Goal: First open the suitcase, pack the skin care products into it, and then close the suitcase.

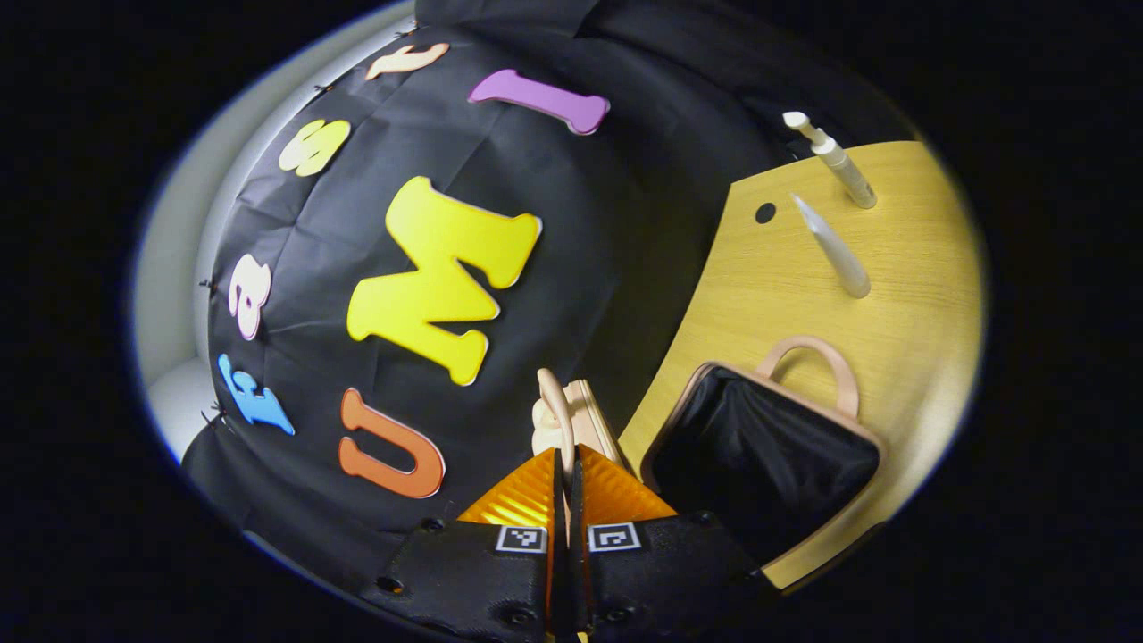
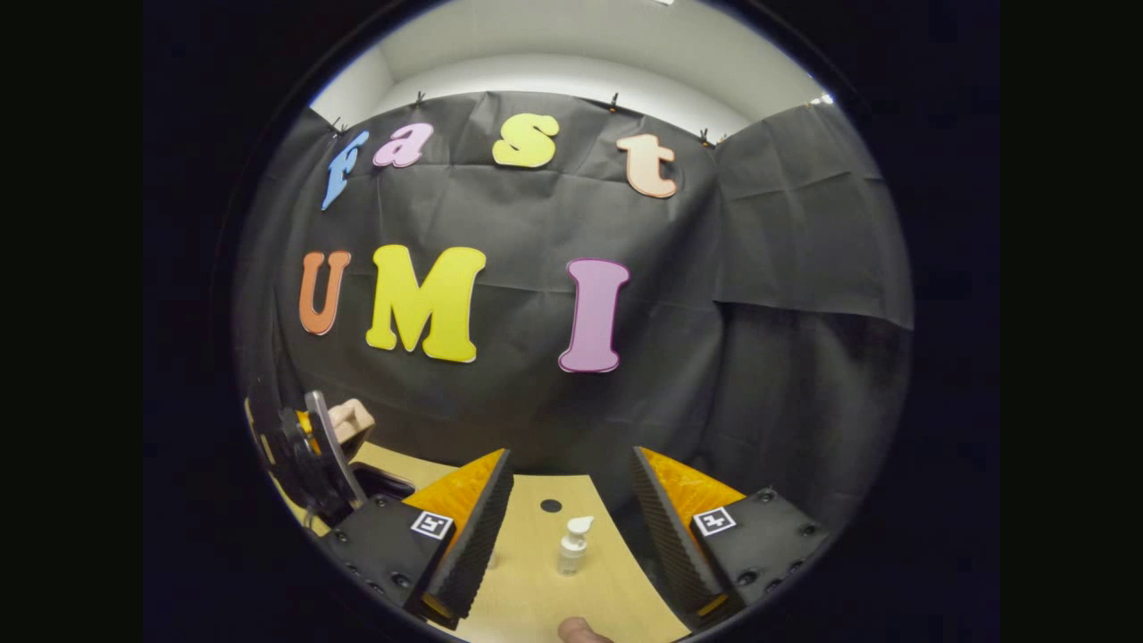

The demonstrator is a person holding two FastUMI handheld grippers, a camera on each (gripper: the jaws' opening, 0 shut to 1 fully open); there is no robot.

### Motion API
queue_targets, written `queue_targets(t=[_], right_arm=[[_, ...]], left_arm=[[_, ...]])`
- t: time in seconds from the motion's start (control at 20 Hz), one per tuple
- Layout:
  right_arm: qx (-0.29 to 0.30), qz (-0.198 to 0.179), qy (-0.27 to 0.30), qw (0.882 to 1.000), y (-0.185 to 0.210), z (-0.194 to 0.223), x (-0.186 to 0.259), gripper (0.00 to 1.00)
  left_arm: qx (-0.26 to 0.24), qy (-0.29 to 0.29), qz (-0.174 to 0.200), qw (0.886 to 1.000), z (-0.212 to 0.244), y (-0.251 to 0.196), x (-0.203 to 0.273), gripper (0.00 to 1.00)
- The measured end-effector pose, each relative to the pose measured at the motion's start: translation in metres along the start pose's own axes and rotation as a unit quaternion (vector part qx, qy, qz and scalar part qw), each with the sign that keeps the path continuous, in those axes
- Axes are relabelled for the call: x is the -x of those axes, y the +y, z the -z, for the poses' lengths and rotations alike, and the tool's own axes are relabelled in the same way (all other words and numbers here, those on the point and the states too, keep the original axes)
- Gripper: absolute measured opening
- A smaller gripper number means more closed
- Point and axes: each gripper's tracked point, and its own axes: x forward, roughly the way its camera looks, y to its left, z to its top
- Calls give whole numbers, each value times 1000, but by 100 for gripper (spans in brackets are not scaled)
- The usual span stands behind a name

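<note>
The small suitcase [image 1: 857, 427] lies open on the table, its black-lined inside facing up and a beige handle on its rim. My left gripper [image 1: 565, 464] is shut on the raised beige lid [image 1: 585, 415], holding it upright at the table's edge. A pump bottle [image 1: 830, 156] and a pale tube [image 1: 835, 248] stand on the table beyond the case. My right gripper [image 2: 571, 457] hangs open above the table, with the pump bottle [image 2: 571, 545] standing a little ahead between its fingers, untouched. The left gripper [image 2: 312, 460] with the lid [image 2: 353, 418] shows at the far left there.
The yellow wooden table [image 1: 777, 295] has a small round hole [image 1: 765, 212] near its back edge, and the black cloth wall hangs right behind it. A small rounded beige thing [image 2: 585, 632] peeks in at the bottom of the right gripper view.
</note>
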Motion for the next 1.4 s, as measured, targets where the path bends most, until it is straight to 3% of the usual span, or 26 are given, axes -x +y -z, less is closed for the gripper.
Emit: queue_targets(t=[0.25, 0.4, 0.75, 0.9, 1.05, 1.25, 1.4], right_arm=[[3, -16, -4, 1000, 56, -9, 9, 78], [2, -23, 4, 1000, 81, -8, 13, 79], [4, -18, 29, 999, 111, -1, 22, 79], [6, -12, 41, 999, 118, 4, 27, 79], [9, -9, 58, 998, 127, 13, 34, 78], [8, -4, 85, 996, 135, 26, 42, 78], [18, -2, 97, 995, 138, 34, 47, 79]], left_arm=[[-8, 23, -31, 999, 90, 64, -3, 3], [-8, 36, -29, 999, 141, 78, -9, 2], [65, 81, -5, 995, 263, 72, -35, 2], [104, 100, 27, 989, 315, 51, -49, 3], [175, 107, 72, 976, 360, 22, -67, 3], [286, 117, 129, 942, 396, -19, -83, 3], [335, 119, 151, 923, 412, -43, -83, 3]])
